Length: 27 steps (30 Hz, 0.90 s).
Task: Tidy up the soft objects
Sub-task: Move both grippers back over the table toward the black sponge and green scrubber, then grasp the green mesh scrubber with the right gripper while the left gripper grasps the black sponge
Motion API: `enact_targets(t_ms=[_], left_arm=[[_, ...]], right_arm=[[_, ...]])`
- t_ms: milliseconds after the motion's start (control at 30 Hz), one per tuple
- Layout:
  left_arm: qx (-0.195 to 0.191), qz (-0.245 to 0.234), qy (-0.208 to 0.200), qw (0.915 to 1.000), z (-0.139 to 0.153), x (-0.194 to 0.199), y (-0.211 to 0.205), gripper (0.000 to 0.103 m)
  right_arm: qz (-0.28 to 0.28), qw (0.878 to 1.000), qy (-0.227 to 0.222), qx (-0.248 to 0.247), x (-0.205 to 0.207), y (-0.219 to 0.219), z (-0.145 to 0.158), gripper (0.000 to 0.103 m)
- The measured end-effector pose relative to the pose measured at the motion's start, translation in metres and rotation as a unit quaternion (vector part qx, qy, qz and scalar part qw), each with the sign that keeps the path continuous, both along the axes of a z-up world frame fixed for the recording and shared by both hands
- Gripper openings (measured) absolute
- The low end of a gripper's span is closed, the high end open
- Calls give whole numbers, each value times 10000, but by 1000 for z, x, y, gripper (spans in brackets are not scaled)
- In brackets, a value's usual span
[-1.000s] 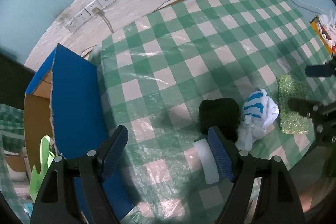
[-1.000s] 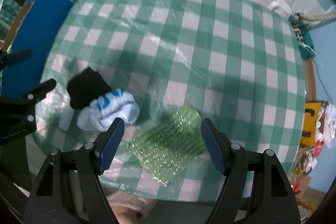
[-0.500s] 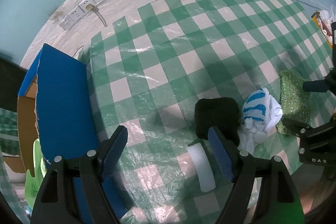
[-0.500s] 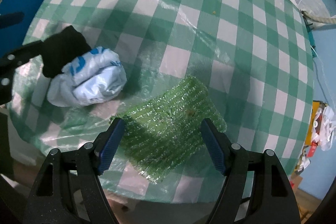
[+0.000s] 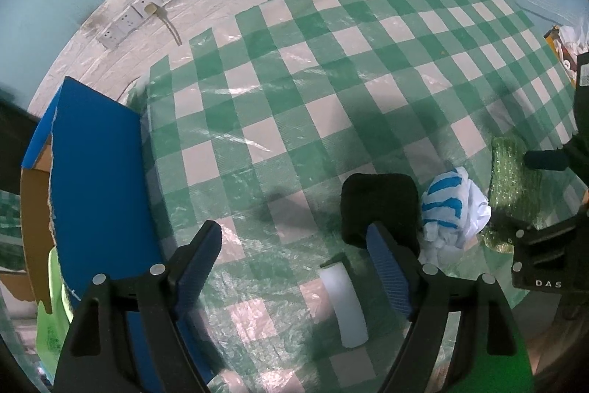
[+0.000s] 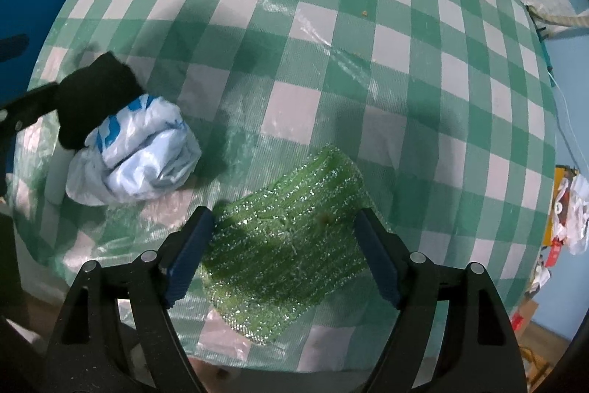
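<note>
Left wrist view, left gripper (image 5: pixel 294 255): jaws spread wide with nothing between them, hanging above the near edge of the bench (image 5: pixel 331 69), which wears a green-and-white checked plastic cloth.
Left wrist view, soft things: a black soft fabric block (image 5: pixel 379 205) lies just past the right jaw; a crumpled white-and-blue plastic bag (image 5: pixel 454 209) touches its right side; a white foam strip (image 5: pixel 348 304) lies nearer the near edge.
Left wrist view, side: a blue-faced cardboard box (image 5: pixel 95 194) stands off the bench's left edge.
Right wrist view, right gripper (image 6: pixel 283 253): its jaws have just been opening and stand apart, one on each side of a glittery green scrubbing cloth (image 6: pixel 287 245) lying flat near the near edge, towards the right corner; the pads do not look pressed on it.
Right wrist view, neighbours: the bag and black block lie together, well to the left of the cloth.
Risk, thin cloth: the jaws might close on the plastic bench cover along with the cloth, since it lies so flat.
Risk, edge: a sideways push could slide the cloth off the near edge.
Risk, crowding: the two grippers work close together.
</note>
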State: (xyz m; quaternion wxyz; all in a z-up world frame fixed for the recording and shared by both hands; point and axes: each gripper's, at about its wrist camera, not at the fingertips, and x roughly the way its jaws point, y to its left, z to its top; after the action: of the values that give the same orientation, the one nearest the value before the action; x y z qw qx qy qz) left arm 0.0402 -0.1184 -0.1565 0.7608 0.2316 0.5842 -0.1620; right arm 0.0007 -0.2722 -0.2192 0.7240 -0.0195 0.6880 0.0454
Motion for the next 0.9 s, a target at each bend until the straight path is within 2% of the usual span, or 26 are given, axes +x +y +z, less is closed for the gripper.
enact_targets(t_ms=[133, 167, 233, 300, 400, 767, 900], left_arm=[[13, -32, -22, 10000, 0, 0, -3, 85], [25, -45, -34, 10000, 0, 0, -4, 85], [41, -52, -49, 10000, 0, 1, -4, 85], [16, -47, -45, 10000, 1, 3, -4, 85], [-40, -39, -43, 10000, 4, 4, -4, 85], [-134, -214, -64, 9997, 4, 5, -18, 85], [-155, -216, -66, 9996, 5, 9, -22, 85]], right_arm=[[-97, 9999, 9, 113, -2, -1, -3, 79], [-121, 9998, 6, 159, -3, -3, -3, 76], [-105, 9997, -19, 240, -4, -7, -2, 63], [-51, 9995, -73, 312, -5, -9, 1, 38], [-50, 9990, -99, 443, -1, -20, 2, 19], [-42, 9974, -364, 625, 18, -23, 16, 17], [-87, 9964, -547, 646, 5, -25, 25, 16]])
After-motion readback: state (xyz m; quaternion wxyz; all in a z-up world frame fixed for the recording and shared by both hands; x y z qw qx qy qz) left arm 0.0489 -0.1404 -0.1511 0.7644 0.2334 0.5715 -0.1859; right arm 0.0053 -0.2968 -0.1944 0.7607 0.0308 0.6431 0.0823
